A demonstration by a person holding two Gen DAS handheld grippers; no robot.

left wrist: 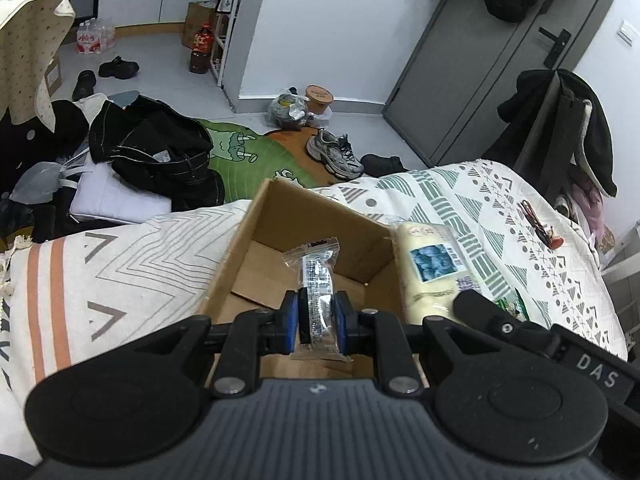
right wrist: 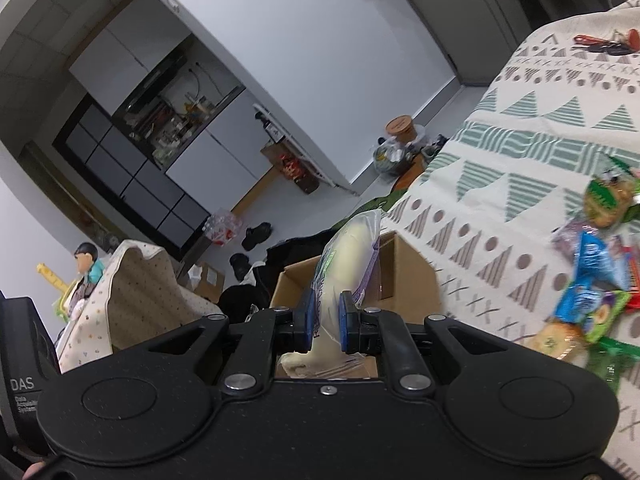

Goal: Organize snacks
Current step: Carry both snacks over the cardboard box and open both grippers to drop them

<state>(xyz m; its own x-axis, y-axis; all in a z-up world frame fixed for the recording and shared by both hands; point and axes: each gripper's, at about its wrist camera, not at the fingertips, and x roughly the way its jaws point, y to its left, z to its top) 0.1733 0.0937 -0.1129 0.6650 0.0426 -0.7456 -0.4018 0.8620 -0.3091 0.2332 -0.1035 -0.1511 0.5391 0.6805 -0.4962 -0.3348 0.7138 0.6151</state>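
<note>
An open cardboard box (left wrist: pixel 276 220) sits on the patterned bedspread (left wrist: pixel 520 200); its bare floor shows. My left gripper (left wrist: pixel 317 316) is shut on a small clear-wrapped dark snack bar (left wrist: pixel 316 276), held over the box's near side. My right gripper (right wrist: pixel 327 320) is shut on a pale yellow bread pack (right wrist: pixel 352 252) in clear film. That bread pack (left wrist: pixel 428 268) hangs just right of the box, with the right gripper's finger (left wrist: pixel 476 308) beside it. In the right wrist view the cardboard box (right wrist: pixel 404 276) lies just beyond the bread.
Several colourful snack packets (right wrist: pixel 596 276) lie on the bedspread (right wrist: pixel 540 140) to the right. Keys (left wrist: pixel 538 224) rest further back on the bed. Black clothes (left wrist: pixel 160 156), shoes (left wrist: pixel 334 154) and a green mat (left wrist: pixel 256 156) cover the floor beyond.
</note>
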